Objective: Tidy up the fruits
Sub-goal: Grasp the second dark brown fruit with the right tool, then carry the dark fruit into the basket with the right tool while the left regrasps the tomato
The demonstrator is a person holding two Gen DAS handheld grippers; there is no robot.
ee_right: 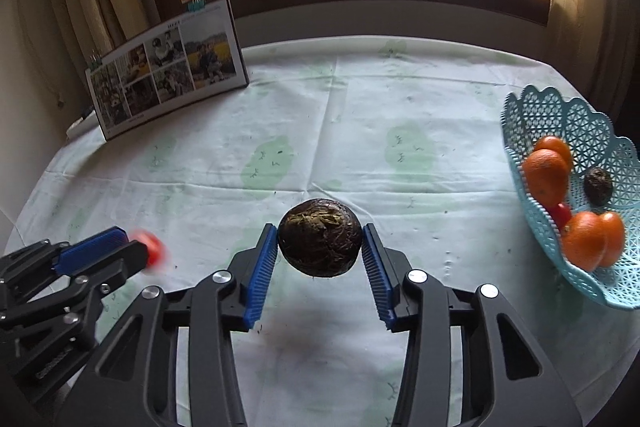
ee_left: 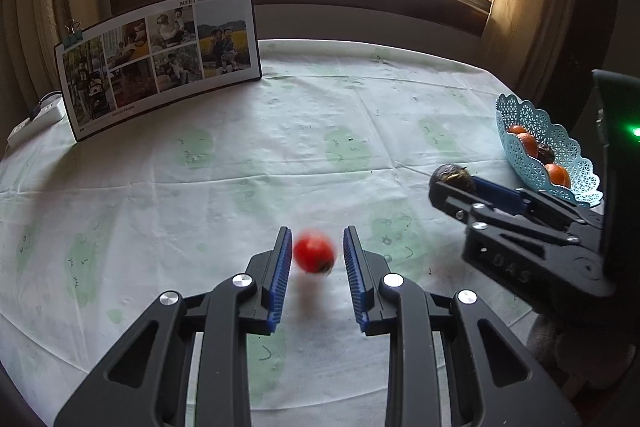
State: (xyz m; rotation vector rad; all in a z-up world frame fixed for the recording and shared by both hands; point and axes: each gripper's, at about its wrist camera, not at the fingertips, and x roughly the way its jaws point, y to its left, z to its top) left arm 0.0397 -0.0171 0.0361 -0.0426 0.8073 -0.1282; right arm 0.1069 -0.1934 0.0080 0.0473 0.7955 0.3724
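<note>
A small red tomato (ee_left: pixel 314 251), blurred, lies between the open fingers of my left gripper (ee_left: pixel 316 251), near the left pad and clear of the right one; it also shows in the right wrist view (ee_right: pixel 154 247). My right gripper (ee_right: pixel 320 241) is shut on a dark brown wrinkled round fruit (ee_right: pixel 320 243) held just above the tablecloth; the fruit also shows in the left wrist view (ee_left: pixel 450 177). A light blue lattice basket (ee_right: pixel 568 123) at the right holds several oranges (ee_right: pixel 546 175), a dark fruit (ee_right: pixel 598 185) and something red.
A photo collage board (ee_left: pixel 160 59) with binder clips stands at the back left of the round table (ee_left: pixel 320 131) with a pale green-patterned cloth. A white power strip (ee_left: pixel 38 119) lies at the far left edge. A window and curtains are behind.
</note>
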